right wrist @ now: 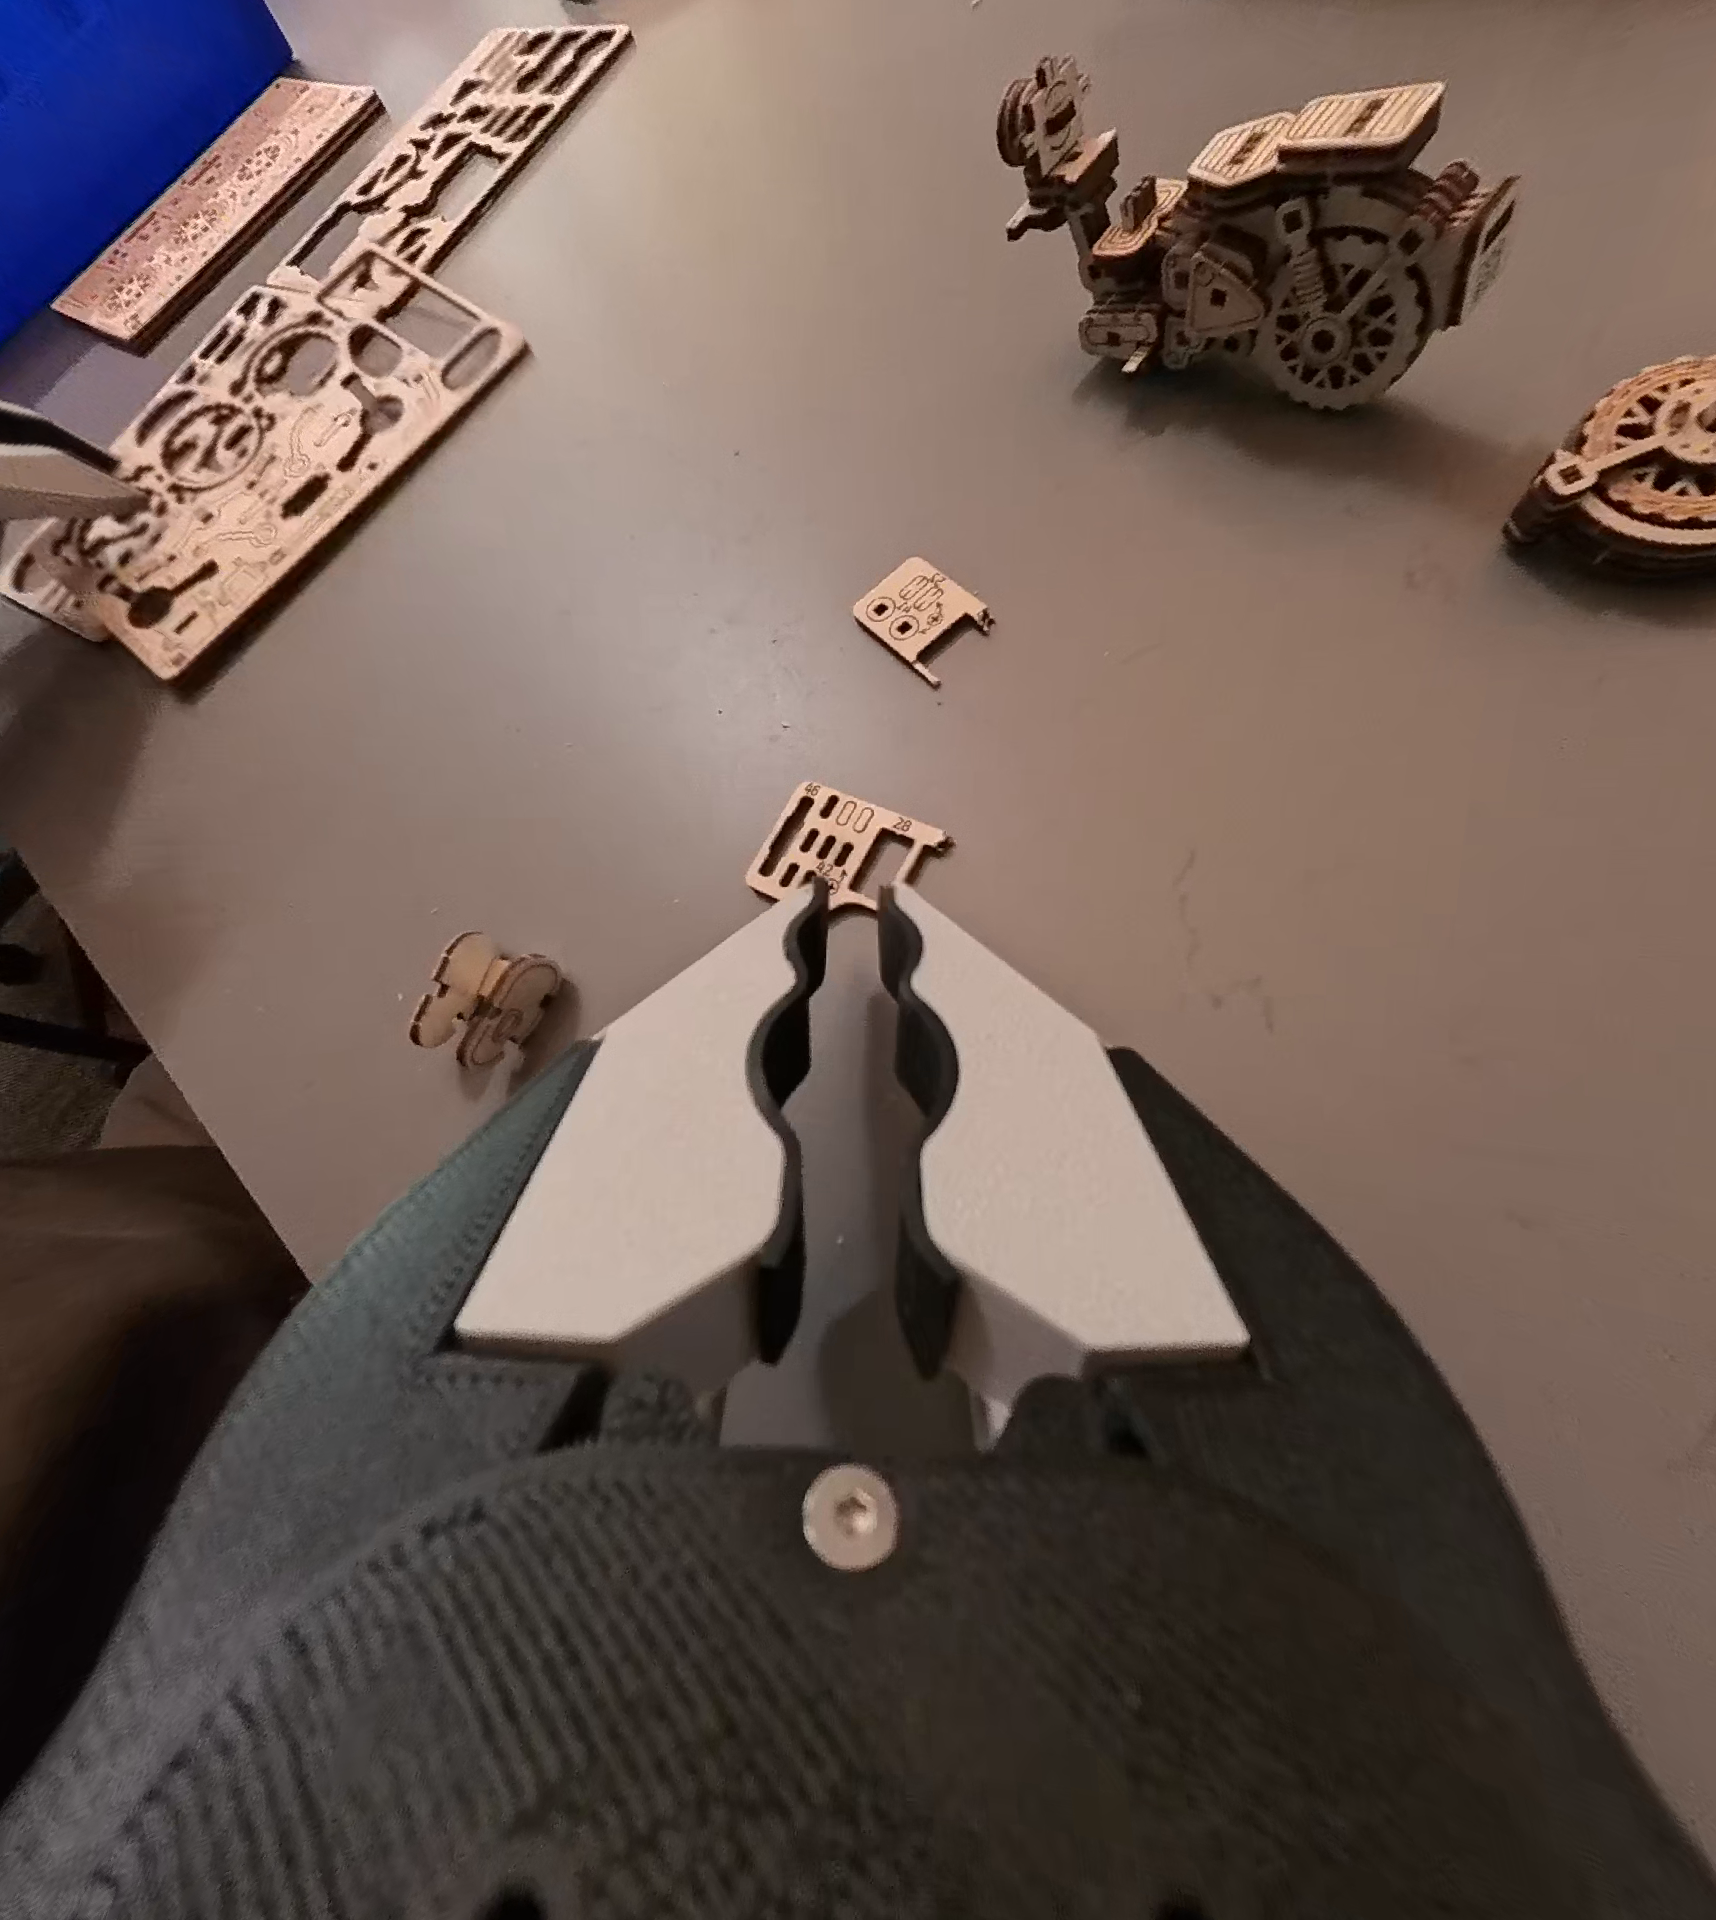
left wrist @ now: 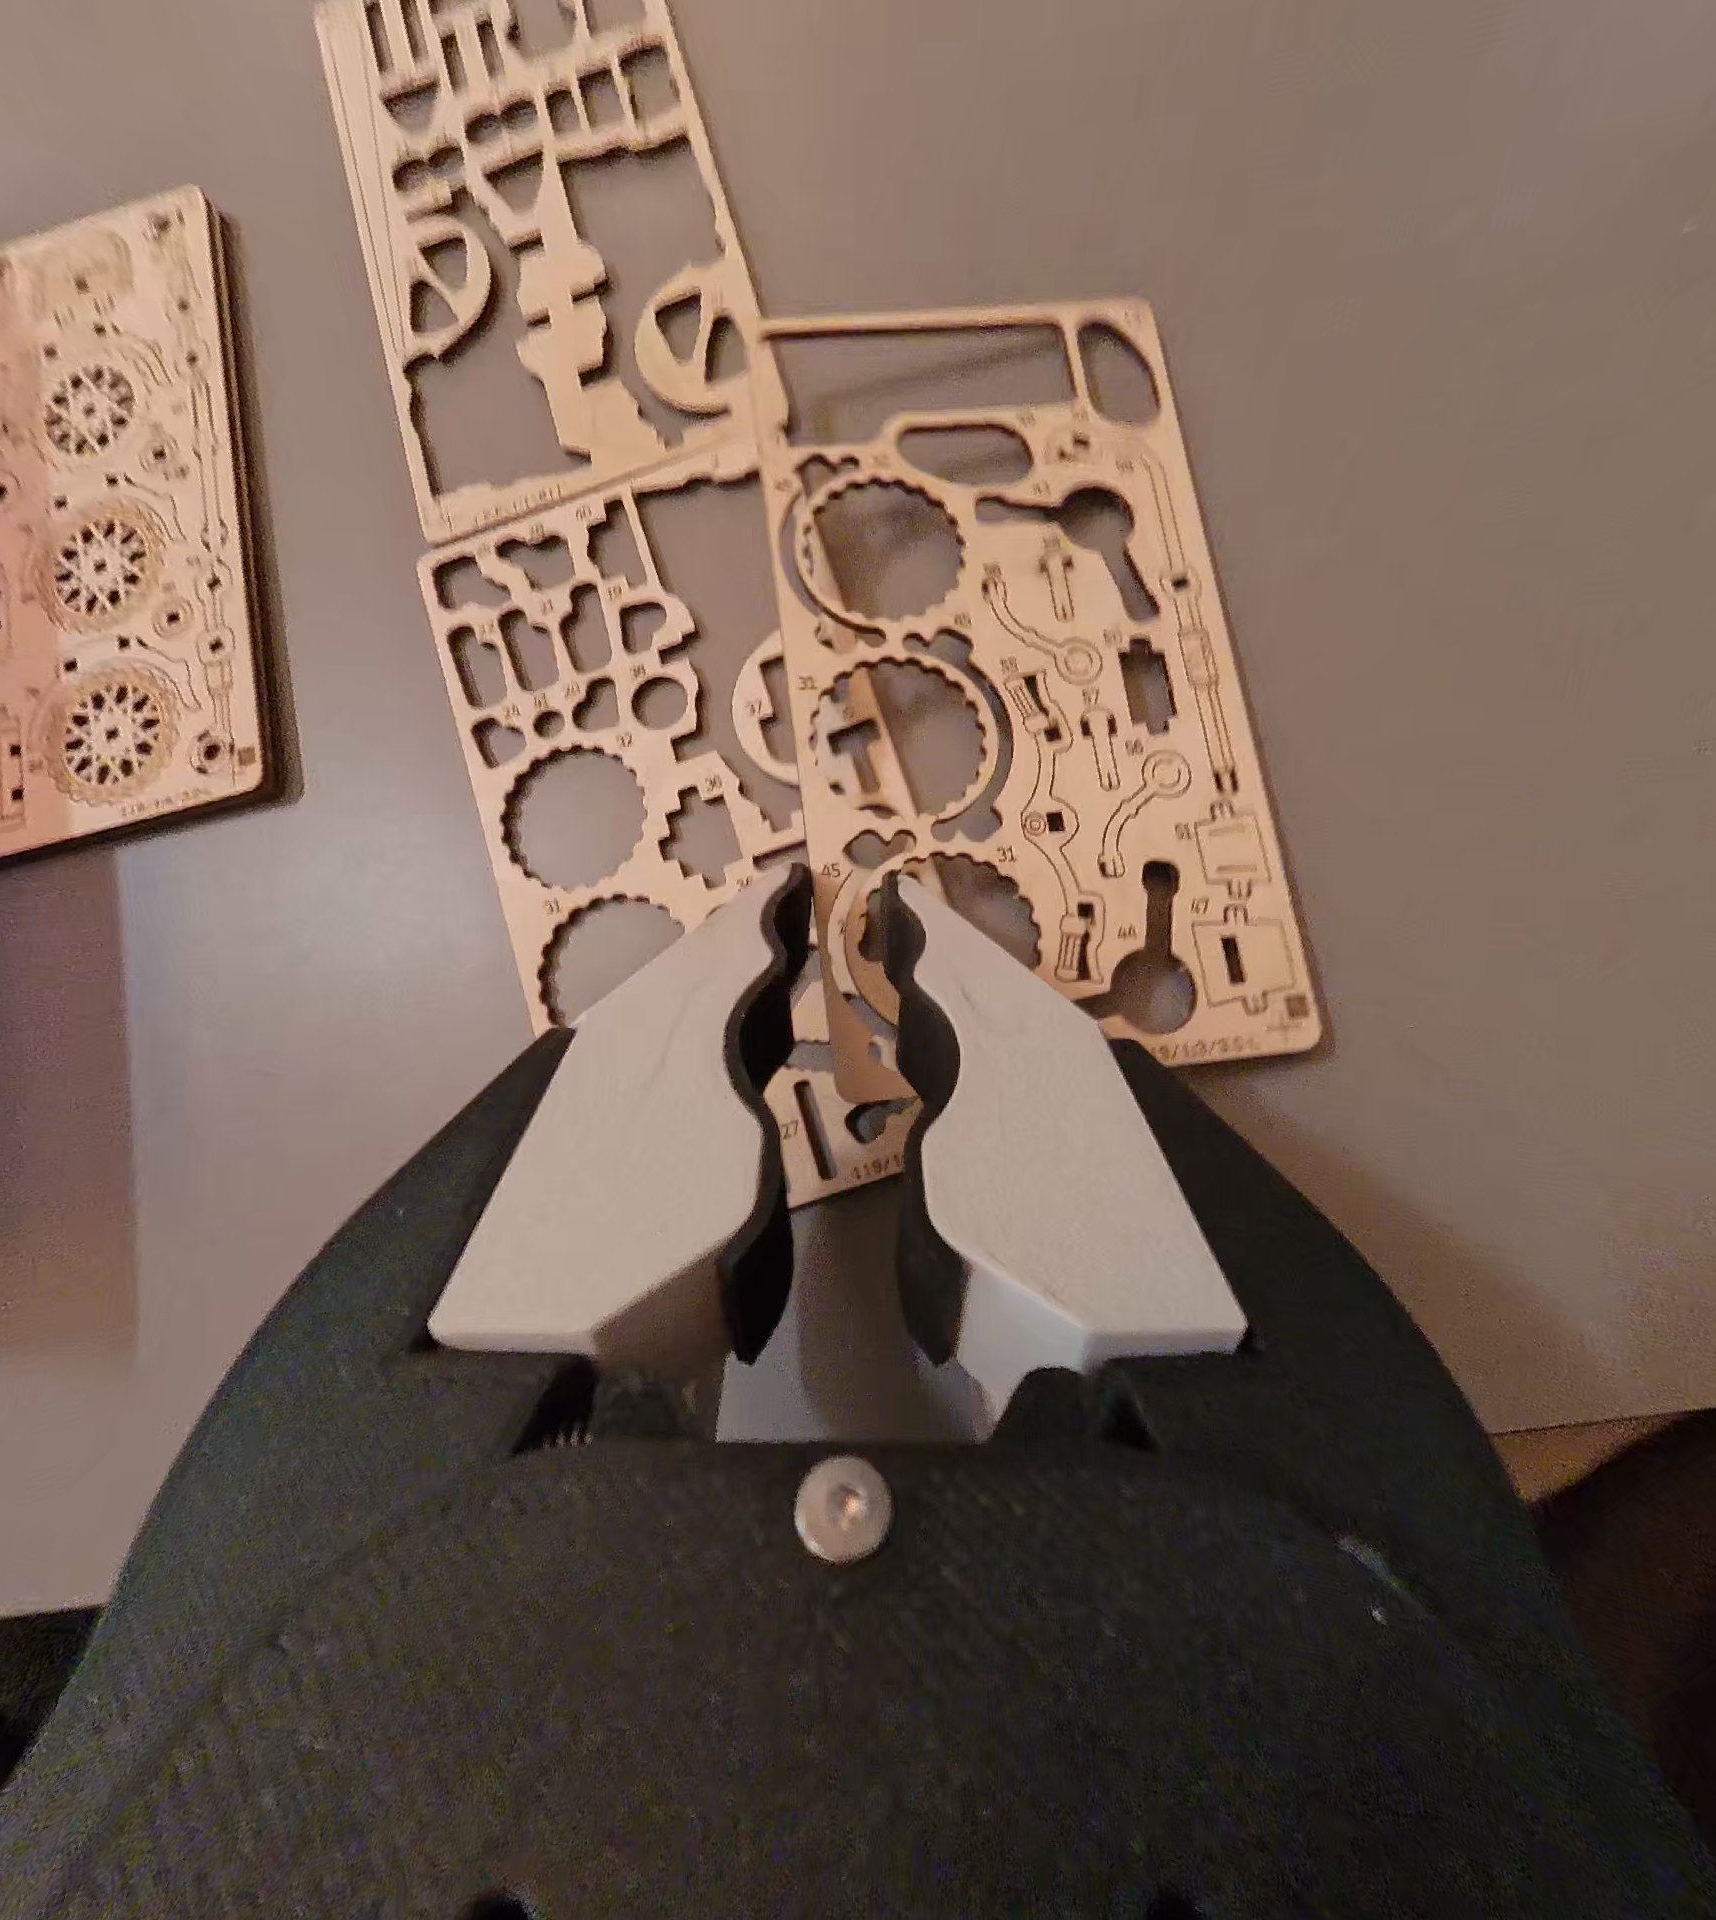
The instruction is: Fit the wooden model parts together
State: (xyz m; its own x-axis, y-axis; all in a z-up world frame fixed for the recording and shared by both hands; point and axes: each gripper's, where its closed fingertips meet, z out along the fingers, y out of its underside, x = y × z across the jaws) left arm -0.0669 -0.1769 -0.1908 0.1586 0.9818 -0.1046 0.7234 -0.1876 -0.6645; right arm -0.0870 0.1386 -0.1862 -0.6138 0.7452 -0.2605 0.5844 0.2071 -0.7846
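Two grippers with slightly parted fingers: left gripper (left wrist: 849,883) over a thin, brittle parts sheet (left wrist: 1041,717) (best gripped by its frame), right gripper (right wrist: 849,894) above a small fret (right wrist: 838,842).

Pale tan laser-cut sheets (left wrist: 1030,665) with dark-edged cutouts, grey table (right wrist: 1145,831), blue panel (right wrist: 54,135)

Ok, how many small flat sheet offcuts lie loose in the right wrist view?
2: one offcut mid-table, a second offcut just ahead of the right claw; the claw may hide more.
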